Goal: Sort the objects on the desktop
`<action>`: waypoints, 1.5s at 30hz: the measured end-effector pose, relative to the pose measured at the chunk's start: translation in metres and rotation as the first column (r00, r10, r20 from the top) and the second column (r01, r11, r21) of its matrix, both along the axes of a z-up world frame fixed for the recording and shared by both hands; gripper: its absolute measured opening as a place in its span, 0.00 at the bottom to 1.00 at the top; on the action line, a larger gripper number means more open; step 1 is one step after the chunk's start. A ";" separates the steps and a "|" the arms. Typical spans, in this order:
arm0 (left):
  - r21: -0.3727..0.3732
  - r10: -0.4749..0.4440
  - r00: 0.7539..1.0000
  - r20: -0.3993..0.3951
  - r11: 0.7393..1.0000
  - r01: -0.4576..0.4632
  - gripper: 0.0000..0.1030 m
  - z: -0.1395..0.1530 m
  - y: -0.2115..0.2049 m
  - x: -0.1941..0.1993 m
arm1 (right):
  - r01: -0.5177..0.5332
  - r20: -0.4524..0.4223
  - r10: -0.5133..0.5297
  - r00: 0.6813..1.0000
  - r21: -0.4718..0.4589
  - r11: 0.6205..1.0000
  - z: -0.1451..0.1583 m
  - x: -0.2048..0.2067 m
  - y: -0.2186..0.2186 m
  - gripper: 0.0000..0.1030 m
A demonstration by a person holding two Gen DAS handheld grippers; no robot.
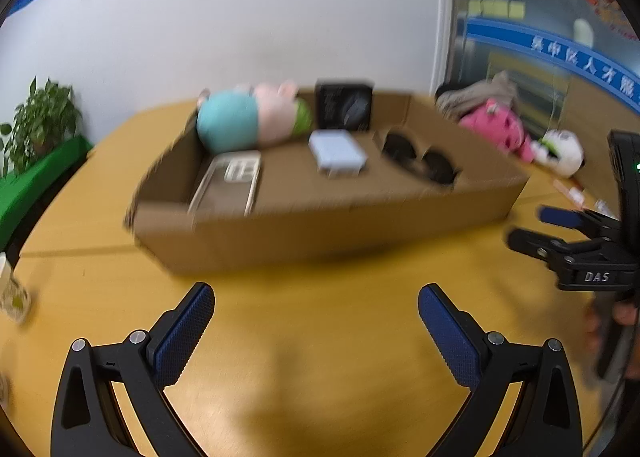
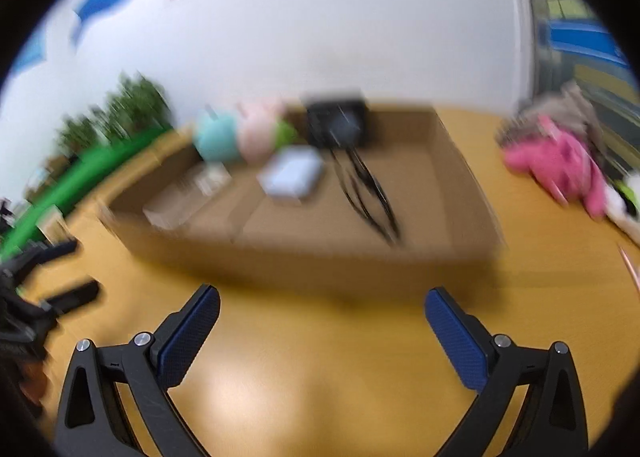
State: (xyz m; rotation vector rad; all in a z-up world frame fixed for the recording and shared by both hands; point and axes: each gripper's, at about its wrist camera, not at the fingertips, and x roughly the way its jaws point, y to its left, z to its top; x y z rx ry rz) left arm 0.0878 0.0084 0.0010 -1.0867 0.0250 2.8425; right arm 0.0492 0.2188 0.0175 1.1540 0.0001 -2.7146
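While tongs (image 1: pixel 316 331) gape, box (image 1: pixel 320 233) beyond.

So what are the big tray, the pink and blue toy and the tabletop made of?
The tray looks like plain brown cardboard: matte, with thin folded walls. The toy seems to be plush fabric, soft and rounded with no shine. The tabletop looks like yellowish wood or a wood-look laminate, smooth enough to show a faint glare; the blur leaves that open.
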 end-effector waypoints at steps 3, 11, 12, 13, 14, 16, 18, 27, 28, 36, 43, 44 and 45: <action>-0.083 0.087 0.993 0.081 0.993 -0.080 1.00 -0.024 -0.013 -0.017 | 0.061 0.196 -0.055 0.979 -0.023 0.998 -0.035 -0.004 0.018 0.99; -0.047 0.056 0.979 0.198 0.998 -0.048 1.00 -0.051 -0.030 -0.042 | 0.195 0.159 -0.210 0.965 0.105 0.975 -0.052 -0.006 0.012 1.00; -0.028 0.051 0.978 0.202 0.999 -0.047 1.00 -0.051 -0.033 -0.044 | 0.203 0.152 -0.217 0.964 0.103 0.974 -0.050 -0.006 0.009 1.00; -0.029 0.056 0.978 0.200 0.998 -0.051 1.00 -0.052 -0.037 -0.045 | 0.200 0.141 -0.213 0.967 0.102 0.975 -0.049 -0.009 0.002 1.00; -0.029 0.057 0.978 0.200 0.998 -0.052 1.00 -0.052 -0.040 -0.046 | 0.175 0.140 -0.188 0.972 0.099 0.980 -0.049 -0.012 -0.006 1.00; -0.027 0.057 0.978 0.202 0.998 -0.052 1.00 -0.050 -0.047 -0.051 | 0.106 0.135 -0.119 0.984 0.100 0.989 -0.049 -0.009 -0.019 1.00; -0.026 0.071 0.977 0.202 0.997 -0.067 1.00 -0.051 -0.055 -0.056 | 0.041 0.136 -0.054 0.989 0.097 0.994 -0.048 -0.010 -0.026 1.00; -0.027 0.081 0.976 0.201 0.997 -0.077 1.00 -0.053 -0.056 -0.059 | 0.027 0.134 -0.040 0.990 0.096 0.995 -0.047 -0.011 -0.032 1.00; -0.027 0.081 0.976 0.201 0.997 -0.077 1.00 -0.053 -0.056 -0.059 | 0.027 0.134 -0.039 0.990 0.096 0.995 -0.047 -0.011 -0.032 1.00; -0.027 0.080 0.976 0.202 0.997 -0.076 1.00 -0.053 -0.056 -0.059 | 0.026 0.134 -0.039 0.990 0.096 0.995 -0.047 -0.011 -0.032 1.00; -0.027 0.079 0.976 0.202 0.997 -0.075 1.00 -0.053 -0.056 -0.059 | 0.026 0.134 -0.039 0.990 0.096 0.995 -0.047 -0.011 -0.032 1.00; -0.027 0.078 0.976 0.202 0.997 -0.074 1.00 -0.053 -0.056 -0.059 | 0.026 0.134 -0.039 0.990 0.096 0.995 -0.047 -0.011 -0.032 1.00; -0.027 0.074 0.976 0.202 0.997 -0.070 1.00 -0.053 -0.055 -0.060 | 0.026 0.134 -0.039 0.990 0.096 0.995 -0.047 -0.011 -0.032 1.00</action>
